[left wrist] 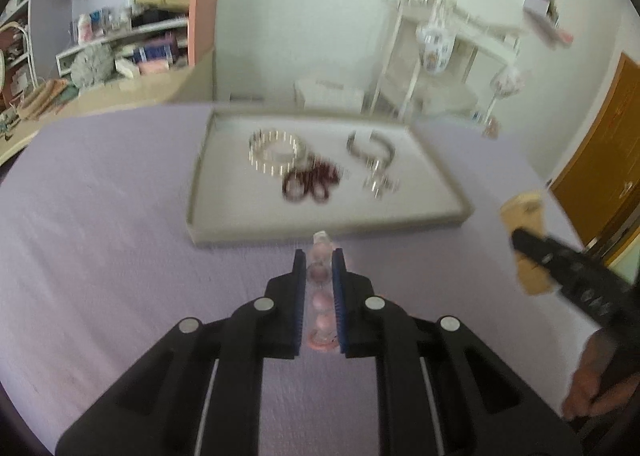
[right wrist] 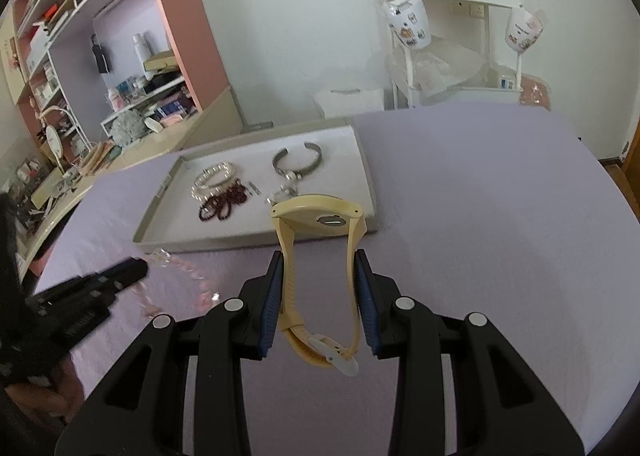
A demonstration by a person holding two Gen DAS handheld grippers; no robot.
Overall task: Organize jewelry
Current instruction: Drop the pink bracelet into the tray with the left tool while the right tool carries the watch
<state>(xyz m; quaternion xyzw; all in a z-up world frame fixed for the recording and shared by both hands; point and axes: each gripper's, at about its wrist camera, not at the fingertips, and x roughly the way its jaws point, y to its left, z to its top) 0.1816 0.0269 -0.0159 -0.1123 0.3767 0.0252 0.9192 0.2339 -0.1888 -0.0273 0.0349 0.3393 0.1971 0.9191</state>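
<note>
My left gripper is shut on a pink bead bracelet, held just in front of the grey tray. In the right wrist view the left gripper and the pink bracelet show at the left. My right gripper is shut on the strap of a cream-yellow wristwatch, its case near the tray's front rim. The watch also shows in the left wrist view. In the tray lie a pearl bracelet, a dark red bead bracelet, a metal cuff and small silver pieces.
The tray sits on a lilac cloth-covered table. A white rack with hanging cups stands behind the table. Cluttered pink shelves and a desk are at the left. A wooden door is at the right.
</note>
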